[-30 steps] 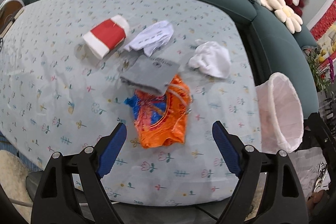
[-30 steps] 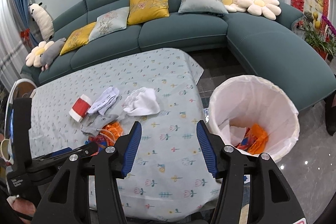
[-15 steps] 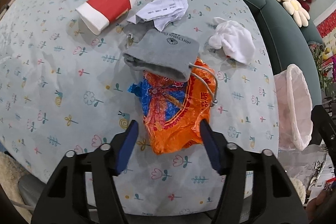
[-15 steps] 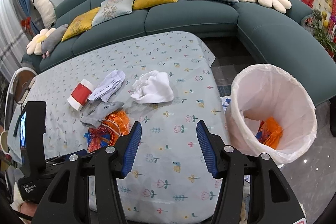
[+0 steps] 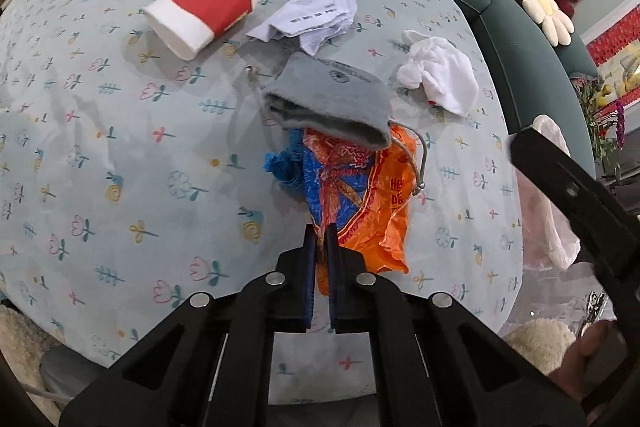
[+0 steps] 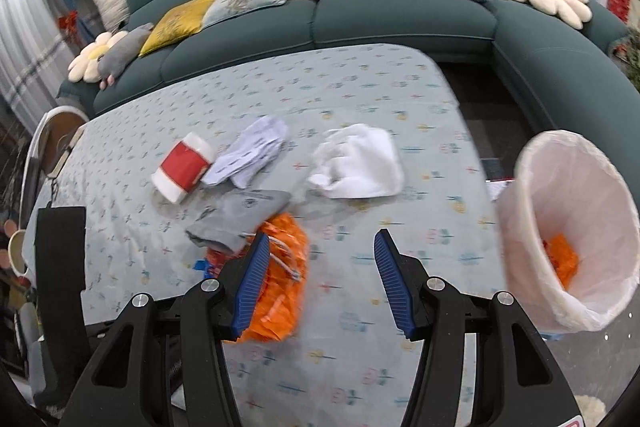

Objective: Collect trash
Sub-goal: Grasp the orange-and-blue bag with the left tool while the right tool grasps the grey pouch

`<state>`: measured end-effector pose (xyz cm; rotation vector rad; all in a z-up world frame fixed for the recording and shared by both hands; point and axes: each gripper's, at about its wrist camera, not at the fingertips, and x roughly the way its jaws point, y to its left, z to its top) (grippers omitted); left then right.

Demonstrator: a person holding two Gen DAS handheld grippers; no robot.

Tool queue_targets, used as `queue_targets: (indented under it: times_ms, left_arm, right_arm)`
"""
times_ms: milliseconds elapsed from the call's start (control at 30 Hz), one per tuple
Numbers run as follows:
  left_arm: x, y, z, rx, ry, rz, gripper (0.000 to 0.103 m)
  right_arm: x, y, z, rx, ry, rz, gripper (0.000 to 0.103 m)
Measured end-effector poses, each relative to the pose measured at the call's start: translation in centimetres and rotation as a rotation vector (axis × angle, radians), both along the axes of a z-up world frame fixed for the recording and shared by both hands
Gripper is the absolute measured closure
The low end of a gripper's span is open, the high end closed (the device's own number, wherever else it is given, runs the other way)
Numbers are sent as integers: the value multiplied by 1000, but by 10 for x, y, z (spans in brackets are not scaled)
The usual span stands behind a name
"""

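My left tongs [image 5: 320,247] are pinched nearly closed on the near edge of the orange wrapper [image 5: 360,195], which lies on the desk [image 5: 120,147] with a grey pouch [image 5: 328,103] overlapping its far end. It looks thin, light, crinkly and likely slippery, so an edge grip suits it. My right tongs [image 6: 316,275] hang wide apart, empty, near the bin [image 6: 568,239].

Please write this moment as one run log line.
left hand-held gripper: shut on orange wrapper | right hand-held gripper: open | bin: beside table

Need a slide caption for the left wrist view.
Left gripper shut on the orange wrapper, grey pouch lying across its far end.
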<state>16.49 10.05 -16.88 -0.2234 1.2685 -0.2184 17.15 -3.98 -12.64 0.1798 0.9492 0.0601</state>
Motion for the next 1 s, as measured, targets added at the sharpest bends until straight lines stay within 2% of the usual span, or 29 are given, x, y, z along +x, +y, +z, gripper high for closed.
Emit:
queue_targets:
  times_ms: [533,667,800,833,900,933,967,1000]
  left_arm:
    - [-11,46,-12,-44,45,59,98]
    - [-11,51,-14,-53,51,65,98]
    - [-10,55,-15,-53,56,70,98]
    - [-10,55,-14,-52,57,71,98]
    - [-11,56,-13,-51,54,70,98]
    - [-11,55,-11,-50,51,69,98]
    - [-11,54,-9,-48,48,68,98]
    - [-10,53,-7,-46,45,67,98]
  right_arm:
    - [37,64,-35,62,79,128,54]
    - [43,78,-43,67,98,174,63]
    - [48,85,-48,78,115,205,84]
    - [47,86,-47,84,109,215,92]
    - [46,85,-43,92,94,224,93]
    - [44,84,-39,90,82,223,95]
    - [43,82,-36,92,73,220,102]
    - [41,78,-33,95,65,214,101]
